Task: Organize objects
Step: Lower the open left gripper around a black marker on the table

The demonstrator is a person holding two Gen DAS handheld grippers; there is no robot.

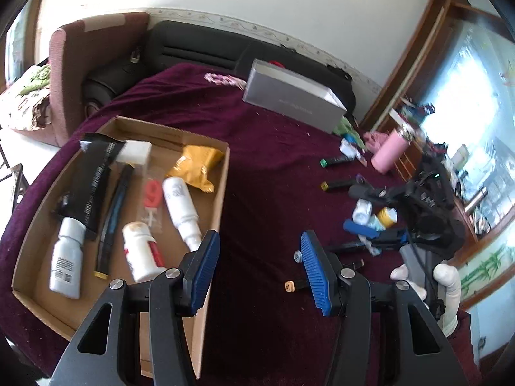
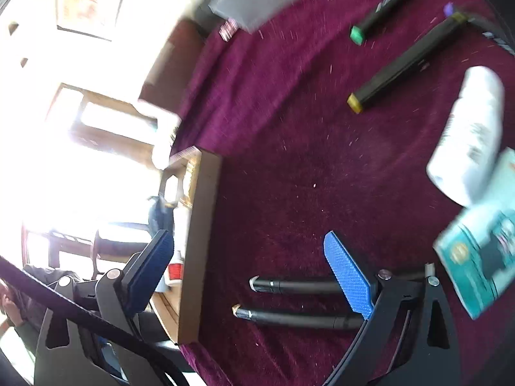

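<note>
Surface: table under a maroon cloth point(image 1: 264, 173). Directly on it lay a cardboard tray point(image 1: 222, 199), a grey box point(image 1: 289, 96), black markers point(image 2: 402, 61), a pink bottle point(image 1: 386, 154), white bottles point(image 2: 466, 135) and two black pens point(image 2: 299, 299).

Red "9" on candle point(image 1: 152, 194); other labels unreadable

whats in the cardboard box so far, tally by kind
white plastic bottles: 3
black tubes: 2
red number-9 candle in clear packet: 1
crumpled gold foil pouch: 1
total in the brown cardboard box: 7
</note>
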